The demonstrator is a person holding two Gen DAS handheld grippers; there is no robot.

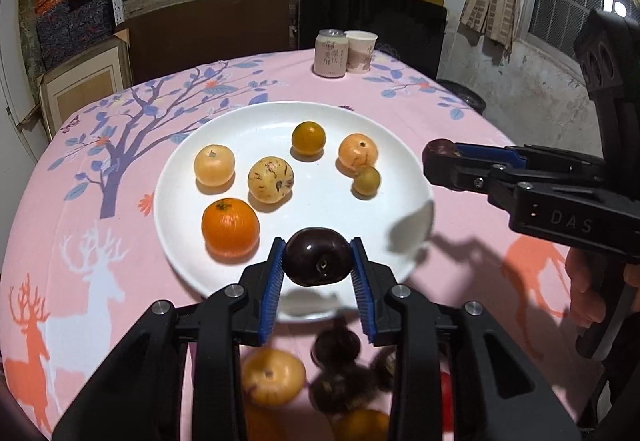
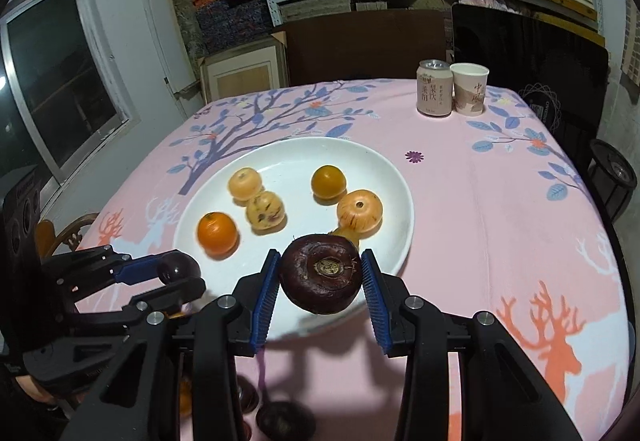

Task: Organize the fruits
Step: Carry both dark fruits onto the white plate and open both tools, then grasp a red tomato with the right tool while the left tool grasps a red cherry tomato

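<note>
A white plate (image 1: 256, 121) on the pink tablecloth holds several orange and yellow fruits, among them a bright orange (image 1: 230, 227) at its near left. My left gripper (image 1: 318, 255) is shut on a glossy dark plum (image 1: 316, 256) above the plate's near rim. My right gripper (image 2: 320, 275) is shut on a wrinkled dark purple fruit (image 2: 320, 273) above the plate's (image 2: 384, 169) near right rim. In the left wrist view the right gripper (image 1: 440, 155) comes in from the right. In the right wrist view the left gripper (image 2: 176, 273) shows at the left with its plum.
A drink can (image 1: 330, 53) and a paper cup (image 1: 361, 51) stand at the table's far edge. More loose fruits, a yellow one (image 1: 272, 375) and dark ones (image 1: 336, 349), lie on the cloth below my left gripper. Shelves and a dark chair stand behind the table.
</note>
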